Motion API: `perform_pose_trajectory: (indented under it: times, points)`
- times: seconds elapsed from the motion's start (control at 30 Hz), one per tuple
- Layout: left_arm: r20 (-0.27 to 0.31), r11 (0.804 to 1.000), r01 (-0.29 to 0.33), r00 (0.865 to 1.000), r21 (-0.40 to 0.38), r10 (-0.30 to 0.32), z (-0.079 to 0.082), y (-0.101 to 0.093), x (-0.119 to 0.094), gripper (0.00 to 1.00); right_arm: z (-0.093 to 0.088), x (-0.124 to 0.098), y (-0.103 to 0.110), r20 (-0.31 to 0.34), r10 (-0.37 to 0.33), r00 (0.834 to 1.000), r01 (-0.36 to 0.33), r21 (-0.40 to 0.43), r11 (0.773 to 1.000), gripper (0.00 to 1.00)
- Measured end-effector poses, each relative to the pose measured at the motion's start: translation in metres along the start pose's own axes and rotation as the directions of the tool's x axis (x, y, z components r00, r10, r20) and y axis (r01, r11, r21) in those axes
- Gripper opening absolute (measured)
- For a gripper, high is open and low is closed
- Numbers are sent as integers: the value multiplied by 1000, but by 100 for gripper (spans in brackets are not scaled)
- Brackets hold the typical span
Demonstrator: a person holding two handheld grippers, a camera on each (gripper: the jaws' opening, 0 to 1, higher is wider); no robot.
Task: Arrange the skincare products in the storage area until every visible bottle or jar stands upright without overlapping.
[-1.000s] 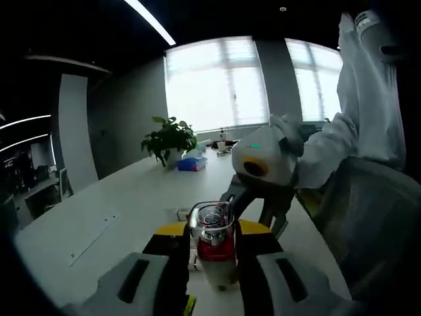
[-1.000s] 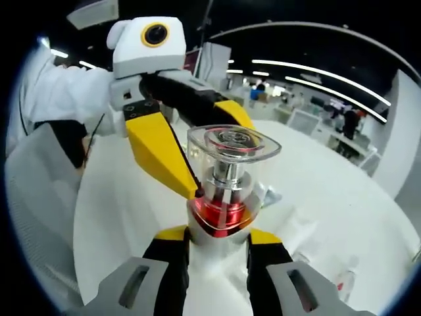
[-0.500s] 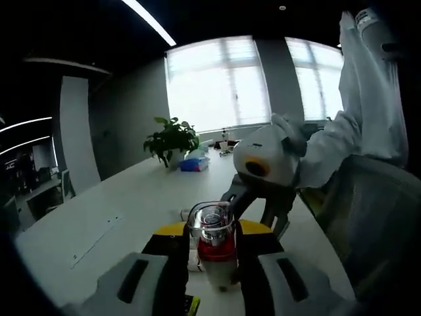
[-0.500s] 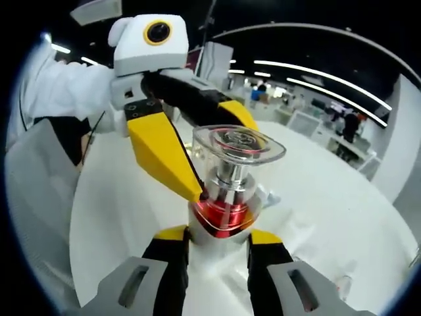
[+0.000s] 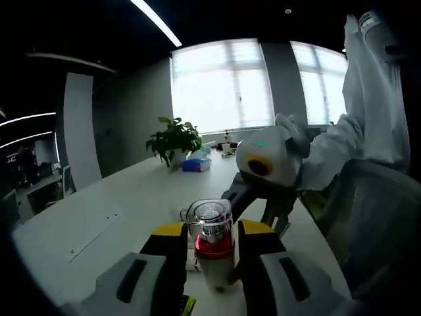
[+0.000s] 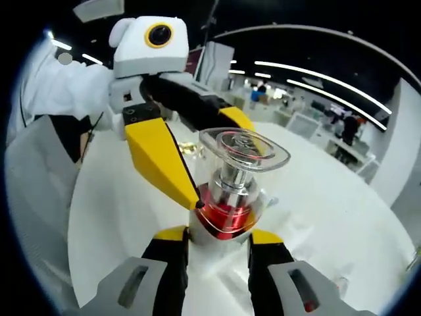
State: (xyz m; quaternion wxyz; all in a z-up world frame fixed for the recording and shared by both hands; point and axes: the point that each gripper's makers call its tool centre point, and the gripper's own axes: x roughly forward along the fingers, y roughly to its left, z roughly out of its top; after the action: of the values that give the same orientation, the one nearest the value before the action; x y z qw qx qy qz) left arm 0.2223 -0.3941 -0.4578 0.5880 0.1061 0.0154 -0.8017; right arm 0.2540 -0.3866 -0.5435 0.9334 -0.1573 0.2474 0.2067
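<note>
no legible label | my left claw [image 5: 209, 247] pinched the red pump bottle [image 5: 212, 245] above the white worktop [image 5: 118, 210] | my right claw [image 6: 217, 247] pinched it too, bottle at 12 o'clock | my sleeve [image 5: 368, 112] at 2 o'clock

No lettering, brand name or number can be read anywhere in either view. The clear-capped pump bottle with the red base [image 6: 231, 197], at the centre of the frame, shows bare surfaces — any print on it is too small to make out.
</note>
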Motion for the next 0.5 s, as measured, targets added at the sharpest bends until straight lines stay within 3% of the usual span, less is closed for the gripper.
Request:
perform_pose_trajectory:
  times: [0.5]
  points:
    - [2,1000,-10,1000,-13,10,-2,4,-3,25,5,-1,1,7,8,1000,-8,14,1000,30]
